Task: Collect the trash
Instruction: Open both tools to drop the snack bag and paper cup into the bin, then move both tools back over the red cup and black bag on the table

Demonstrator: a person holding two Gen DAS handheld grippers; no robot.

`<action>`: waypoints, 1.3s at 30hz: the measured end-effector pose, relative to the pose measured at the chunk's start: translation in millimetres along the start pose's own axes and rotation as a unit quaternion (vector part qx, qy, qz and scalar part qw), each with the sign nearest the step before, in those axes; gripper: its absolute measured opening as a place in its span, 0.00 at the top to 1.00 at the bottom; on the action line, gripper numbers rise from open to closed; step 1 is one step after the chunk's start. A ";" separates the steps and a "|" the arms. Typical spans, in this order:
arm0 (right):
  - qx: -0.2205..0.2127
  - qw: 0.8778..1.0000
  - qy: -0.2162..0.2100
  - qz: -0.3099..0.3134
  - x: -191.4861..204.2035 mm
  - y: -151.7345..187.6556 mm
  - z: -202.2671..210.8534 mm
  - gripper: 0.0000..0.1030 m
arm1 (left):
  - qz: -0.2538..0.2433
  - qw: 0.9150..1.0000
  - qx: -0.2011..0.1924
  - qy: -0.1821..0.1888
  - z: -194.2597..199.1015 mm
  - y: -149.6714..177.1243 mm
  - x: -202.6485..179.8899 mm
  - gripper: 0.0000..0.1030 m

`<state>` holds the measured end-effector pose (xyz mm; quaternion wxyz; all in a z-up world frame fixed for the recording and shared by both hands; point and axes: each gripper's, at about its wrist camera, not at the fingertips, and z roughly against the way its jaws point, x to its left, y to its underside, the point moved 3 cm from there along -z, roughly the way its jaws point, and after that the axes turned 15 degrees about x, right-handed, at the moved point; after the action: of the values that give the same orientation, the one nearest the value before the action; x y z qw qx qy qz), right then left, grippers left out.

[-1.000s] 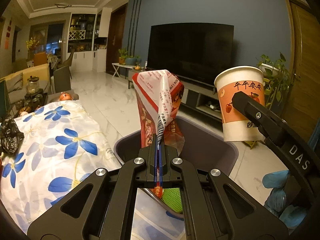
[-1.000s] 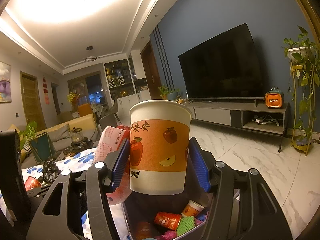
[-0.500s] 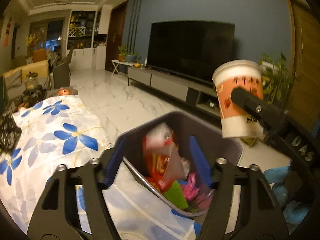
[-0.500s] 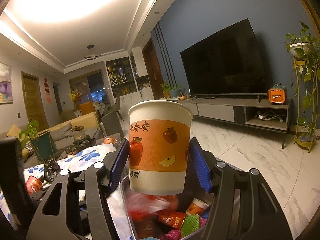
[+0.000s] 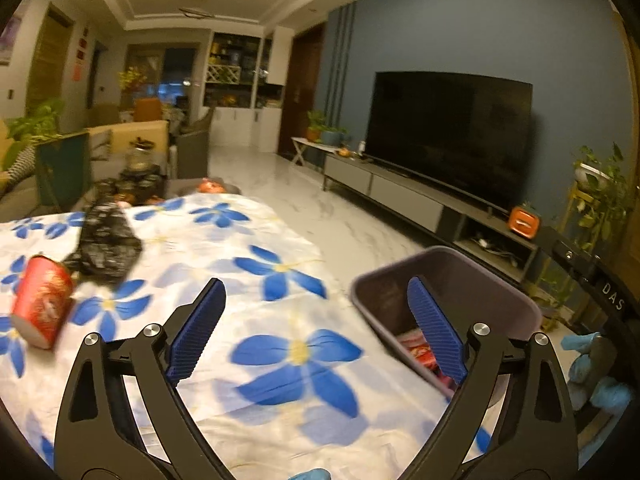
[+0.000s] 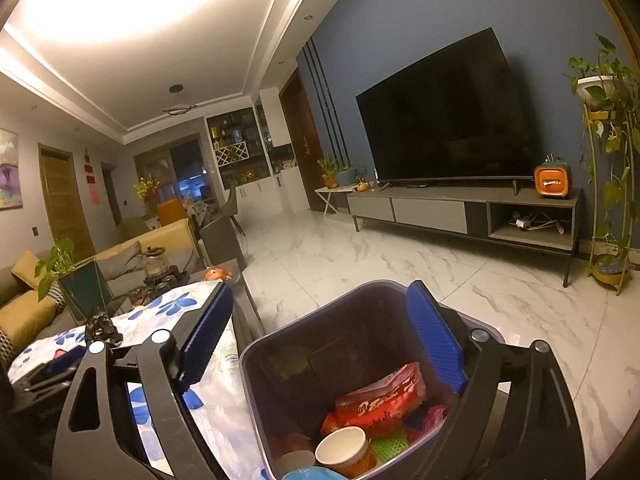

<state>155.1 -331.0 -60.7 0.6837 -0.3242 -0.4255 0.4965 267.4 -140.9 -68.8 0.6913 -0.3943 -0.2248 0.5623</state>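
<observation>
Paper cup (image 6: 344,454) and red wrapper (image 6: 380,400) now lie in the bin (image 6: 256,364), both tools, left tool (image 5: 316,334) and right tool (image 6: 320,344), gape empty, leaving the red can (image 5: 40,300) and black bag (image 5: 106,240) on the worktop (image 5: 280,320).

Both the left gripper (image 5: 316,334) and the right gripper (image 6: 322,336) have black, cut-out frames with silver screws and ribbed blue pads (image 5: 436,330). A black bar lettered "DAS" (image 5: 612,296) edges the left view, beside blue gloves (image 5: 592,364).
</observation>
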 end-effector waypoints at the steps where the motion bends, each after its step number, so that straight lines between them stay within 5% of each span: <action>1: 0.001 1.000 0.000 0.001 0.5 0.1 0.6 0.16 | 0.003 1.000 -0.005 -0.010 5.2 0.8 5.4 0.10; 12: 0.009 1.000 -0.007 0.015 13.6 6.5 5.5 0.13 | 0.053 0.993 -0.027 -0.099 44.6 13.9 70.9 0.08; 24: 0.014 0.997 -0.050 0.048 72.8 17.9 -2.7 0.09 | 0.111 0.977 -0.031 -0.182 76.6 33.5 151.0 0.08; 31: 0.006 0.994 -0.070 0.082 121.9 18.4 -8.8 0.08 | 0.131 0.971 -0.020 -0.199 79.9 38.2 186.8 0.08; 39: 0.008 0.990 -0.095 0.101 164.9 20.8 -19.0 0.07 | 0.165 0.971 0.023 -0.170 57.8 33.7 214.2 0.08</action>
<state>187.8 -167.9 -44.0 0.5889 -0.3115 -0.4495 0.5950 260.7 82.4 -90.1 0.5497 -0.3082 -0.2582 0.7322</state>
